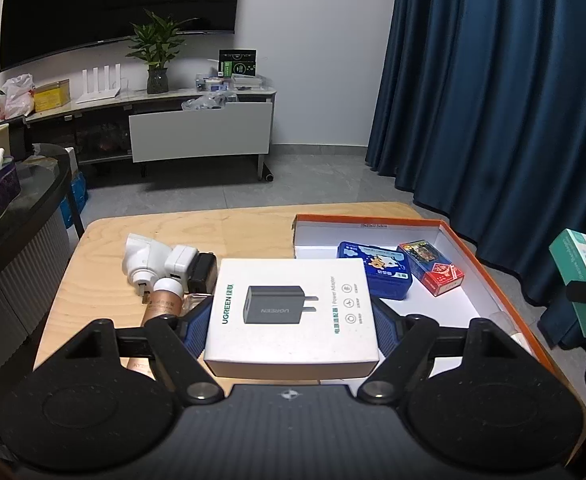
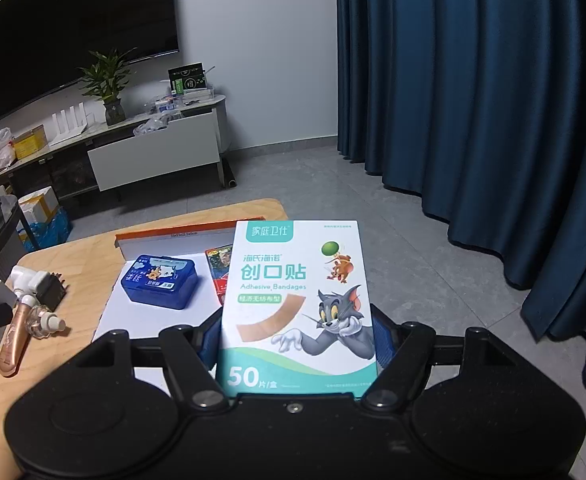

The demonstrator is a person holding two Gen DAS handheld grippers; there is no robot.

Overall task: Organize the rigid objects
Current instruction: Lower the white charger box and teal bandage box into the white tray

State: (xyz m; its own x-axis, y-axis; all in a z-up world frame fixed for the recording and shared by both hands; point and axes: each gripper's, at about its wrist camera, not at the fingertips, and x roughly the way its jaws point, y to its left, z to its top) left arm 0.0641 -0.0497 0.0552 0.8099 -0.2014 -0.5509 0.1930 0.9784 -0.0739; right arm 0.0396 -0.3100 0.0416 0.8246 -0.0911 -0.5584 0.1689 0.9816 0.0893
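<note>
Both boxes look headed for the orange-rimmed tray (image 1: pixel 493 264) on the wooden surface (image 1: pixel 93 280). The right hand-held gripper (image 2: pixel 297 344) has the bandage box (image 2: pixel 297 304) clamped, held above the tray's 3 o'clock edge. The left hand-held gripper (image 1: pixel 291 320) is clamped on the white charger box (image 1: pixel 291 312) over the tray's 9 o'clock side. I'd set both flat in the bare front, clear of the blue tin (image 1: pixel 375 270) at 12 o'clock.

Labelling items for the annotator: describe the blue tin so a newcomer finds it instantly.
On the wooden table sits an orange-rimmed white tray. Inside, at its far end, lies the blue tin, beside a red card box: the only blue, round-cornered item there.
</note>
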